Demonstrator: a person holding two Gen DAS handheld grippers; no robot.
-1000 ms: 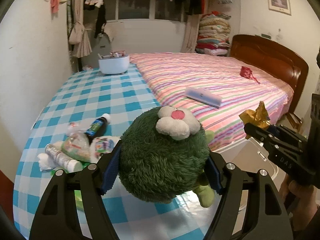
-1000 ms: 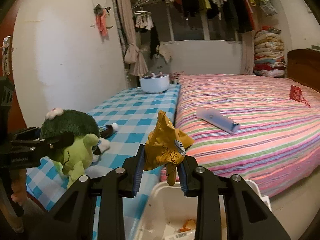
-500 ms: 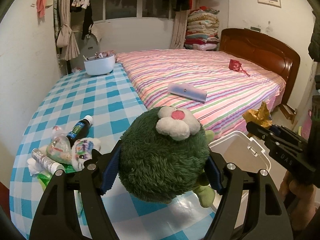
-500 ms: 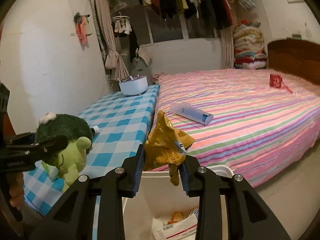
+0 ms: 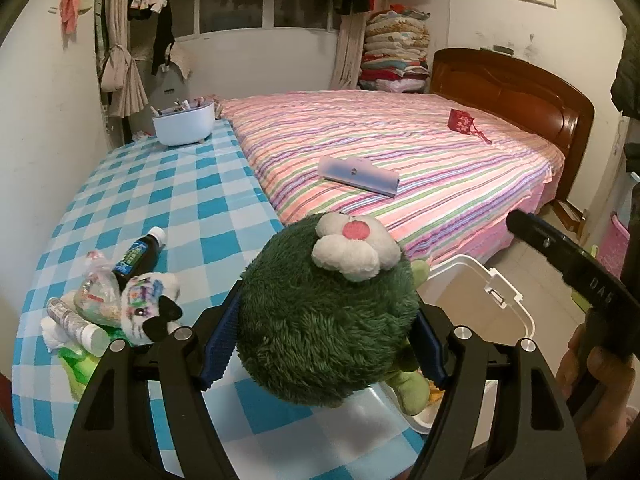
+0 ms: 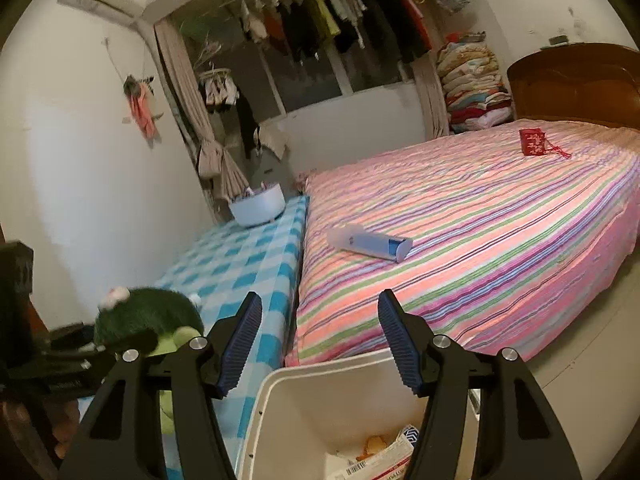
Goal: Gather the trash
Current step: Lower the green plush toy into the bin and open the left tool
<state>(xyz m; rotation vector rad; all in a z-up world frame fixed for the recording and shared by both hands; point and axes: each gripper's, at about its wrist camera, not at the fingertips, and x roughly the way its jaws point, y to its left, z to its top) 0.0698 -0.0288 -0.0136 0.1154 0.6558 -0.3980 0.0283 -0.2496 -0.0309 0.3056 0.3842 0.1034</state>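
My left gripper (image 5: 324, 346) is shut on a dark green plush toy (image 5: 320, 320) with a white flower on top, held over the near edge of the checked table (image 5: 208, 200). Beside the table stands an open white bin (image 5: 472, 280). My right gripper (image 6: 320, 340) hangs over that bin (image 6: 320, 372); its jaws are opening and nothing is between them. Paper scraps (image 6: 372, 460) lie in the bin. A trash pile (image 5: 100, 300) with a dark bottle, a plastic bag and a tube lies on the table's left.
A striped bed (image 5: 400, 152) fills the right, with a pale blue case (image 5: 360, 176) and a red pouch (image 5: 462, 120) on it. A white bowl of small items (image 5: 184, 124) stands at the table's far end. A hand (image 5: 592, 376) holds the right gripper's handle.
The right gripper's jaws have spread and the gold wrapper they held is gone from between them. That gripper rolled and moved over the bin. The left gripper still holds the plush toy.
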